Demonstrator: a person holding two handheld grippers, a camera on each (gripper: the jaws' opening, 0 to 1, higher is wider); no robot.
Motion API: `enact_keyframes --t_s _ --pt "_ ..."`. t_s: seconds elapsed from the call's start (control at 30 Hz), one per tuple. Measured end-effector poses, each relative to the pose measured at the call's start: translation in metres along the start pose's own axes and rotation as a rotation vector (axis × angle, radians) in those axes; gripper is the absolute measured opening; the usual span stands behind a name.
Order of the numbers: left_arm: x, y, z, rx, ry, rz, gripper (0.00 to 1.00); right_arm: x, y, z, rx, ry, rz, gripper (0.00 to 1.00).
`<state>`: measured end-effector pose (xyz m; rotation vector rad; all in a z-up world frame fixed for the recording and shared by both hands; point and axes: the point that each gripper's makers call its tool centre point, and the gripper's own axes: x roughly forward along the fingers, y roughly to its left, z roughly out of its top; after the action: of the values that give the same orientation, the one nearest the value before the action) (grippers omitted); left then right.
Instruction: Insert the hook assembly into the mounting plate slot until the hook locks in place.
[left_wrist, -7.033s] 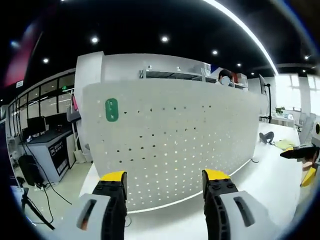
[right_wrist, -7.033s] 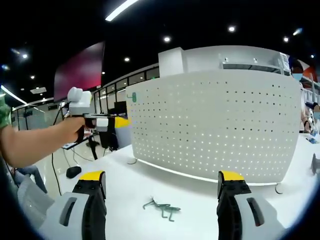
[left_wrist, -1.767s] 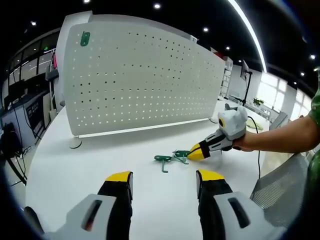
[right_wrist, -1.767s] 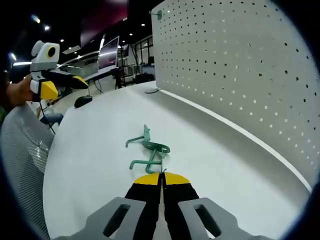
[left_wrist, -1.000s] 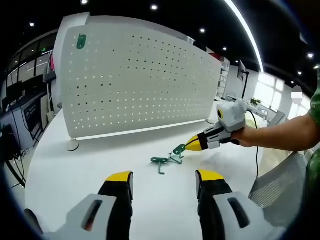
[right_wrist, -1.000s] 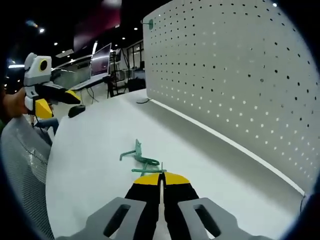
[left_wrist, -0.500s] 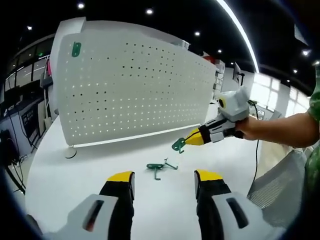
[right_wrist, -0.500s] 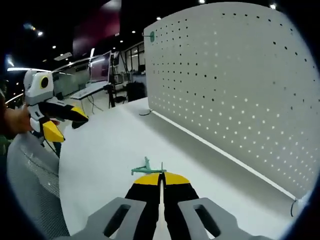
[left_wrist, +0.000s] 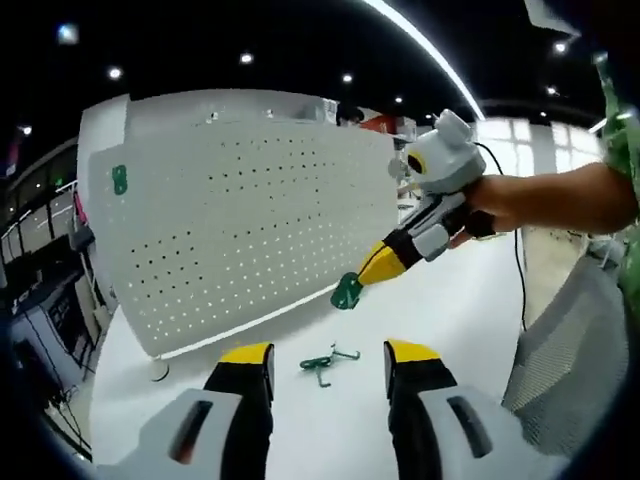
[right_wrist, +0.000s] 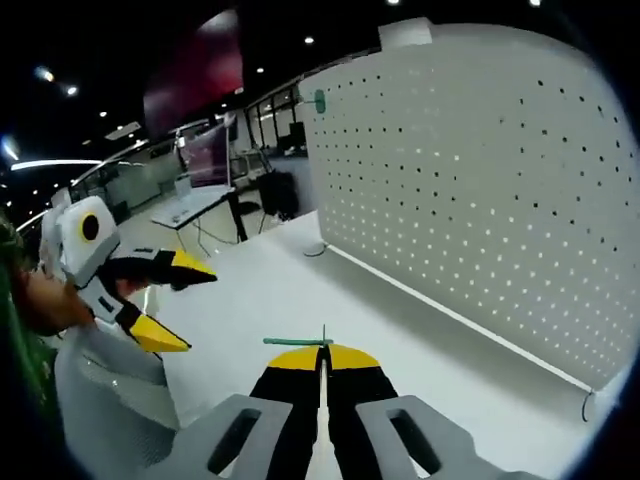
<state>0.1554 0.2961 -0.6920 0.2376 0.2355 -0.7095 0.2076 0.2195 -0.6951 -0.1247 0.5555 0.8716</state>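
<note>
Green metal is showing at the right tool's (left_wrist: 375, 268) clenched tips: it is gripping one hook (left_wrist: 347, 291) clear of the counter (left_wrist: 470, 310), likely for carrying to the pegboard (left_wrist: 240, 230). The left tool (left_wrist: 327, 356) is hanging open, nearer than the spare hooks (left_wrist: 328, 361). Open room is lying between hook and pegboard.

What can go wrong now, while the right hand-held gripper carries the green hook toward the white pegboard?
The right hand-held gripper pinches the green hook only at its edge, so it may twist or slip before reaching the pegboard. The holes are small and many, so it could miss. The left hand-held gripper is open above the spare hooks and could knock them.
</note>
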Motion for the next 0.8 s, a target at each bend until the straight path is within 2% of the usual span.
enact_keyframes --t_s 0.1,0.3,0.57,0.8 --pt "0.0 -0.006 0.006 0.095 -0.016 -0.002 0.43 -0.004 0.009 0.003 0.007 0.009 0.01 0.0" --pt "-0.003 -0.011 0.014 0.175 -0.049 0.006 0.39 -0.011 0.029 0.007 0.018 0.019 0.038 0.0" --pt "-0.005 -0.016 0.019 0.263 -0.069 0.002 0.35 -0.01 0.049 0.007 0.026 0.039 0.067 0.0" --pt "-0.006 -0.016 0.02 0.294 -0.078 -0.002 0.31 -0.009 0.063 0.006 0.048 0.042 0.094 0.0"
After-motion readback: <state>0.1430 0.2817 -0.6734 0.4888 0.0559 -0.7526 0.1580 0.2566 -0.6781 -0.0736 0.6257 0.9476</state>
